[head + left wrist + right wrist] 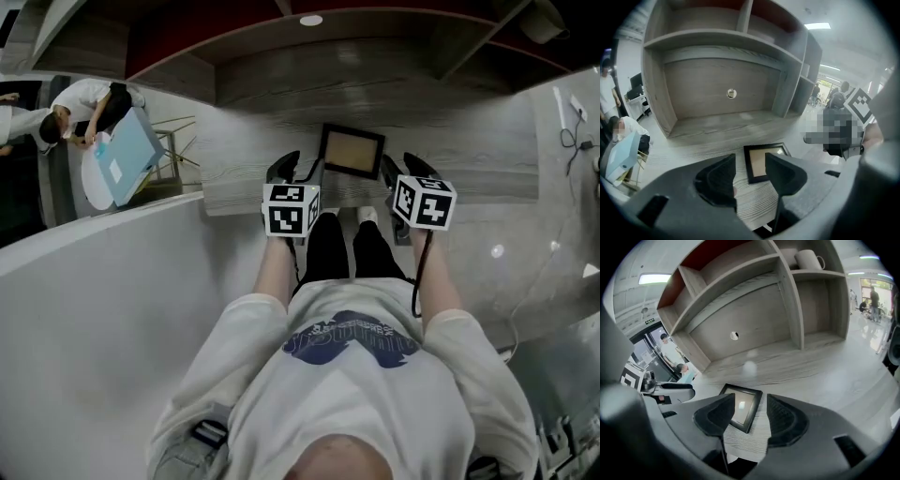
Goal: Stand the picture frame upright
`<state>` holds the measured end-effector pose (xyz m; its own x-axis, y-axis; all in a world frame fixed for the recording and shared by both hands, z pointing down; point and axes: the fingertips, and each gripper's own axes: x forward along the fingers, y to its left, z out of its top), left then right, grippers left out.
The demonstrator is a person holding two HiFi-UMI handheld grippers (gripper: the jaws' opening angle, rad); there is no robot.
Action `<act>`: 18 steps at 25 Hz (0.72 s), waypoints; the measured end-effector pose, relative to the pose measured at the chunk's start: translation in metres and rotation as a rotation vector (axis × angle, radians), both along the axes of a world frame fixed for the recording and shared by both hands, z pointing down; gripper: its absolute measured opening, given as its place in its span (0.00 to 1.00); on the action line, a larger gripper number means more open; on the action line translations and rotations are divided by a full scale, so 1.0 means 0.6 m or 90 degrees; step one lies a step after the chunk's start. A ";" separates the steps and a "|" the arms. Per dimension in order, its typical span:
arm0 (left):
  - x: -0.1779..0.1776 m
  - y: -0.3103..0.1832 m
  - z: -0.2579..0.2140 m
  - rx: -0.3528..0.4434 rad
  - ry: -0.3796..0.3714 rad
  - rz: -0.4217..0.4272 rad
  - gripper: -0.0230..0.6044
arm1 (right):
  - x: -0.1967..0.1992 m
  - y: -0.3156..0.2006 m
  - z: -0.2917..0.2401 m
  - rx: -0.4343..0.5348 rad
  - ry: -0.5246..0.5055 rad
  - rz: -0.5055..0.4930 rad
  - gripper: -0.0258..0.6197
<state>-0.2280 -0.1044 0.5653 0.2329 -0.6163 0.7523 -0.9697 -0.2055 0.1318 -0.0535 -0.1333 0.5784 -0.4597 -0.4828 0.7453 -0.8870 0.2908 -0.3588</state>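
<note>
Now left gripper [750, 161] and right gripper [751, 401] are gaping empty, flanking the flat, black-rimmed rectangular picture frame [352, 153].

Pale wooden shelf unit [717, 61] stood at the back of a wood-grain desk [244, 183], white mug [808, 259] sat on an upper shelf, person [80, 105] bent beside a blue board [131, 155]

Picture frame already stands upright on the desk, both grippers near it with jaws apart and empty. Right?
Not quite. The picture frame lies flat on the desk, not upright; the left gripper view shows this plainly. The rest holds: the left gripper and the right gripper are near it, jaws apart and empty.
</note>
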 end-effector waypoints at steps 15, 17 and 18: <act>0.013 -0.029 0.158 -0.129 -0.003 0.095 0.33 | -0.040 0.013 0.118 -0.068 0.057 0.059 0.34; 0.014 -0.029 0.164 -0.136 0.000 0.095 0.33 | -0.044 0.014 0.122 -0.068 0.061 0.065 0.33; 0.014 -0.030 0.166 -0.138 0.002 0.095 0.33 | -0.045 0.014 0.124 -0.069 0.062 0.068 0.33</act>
<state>-0.2194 -0.1222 0.6651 0.3114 -0.3993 0.8623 -0.9304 -0.3127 0.1912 -0.0805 -0.1247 0.6528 -0.3334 -0.4396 0.8340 -0.9428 0.1566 -0.2943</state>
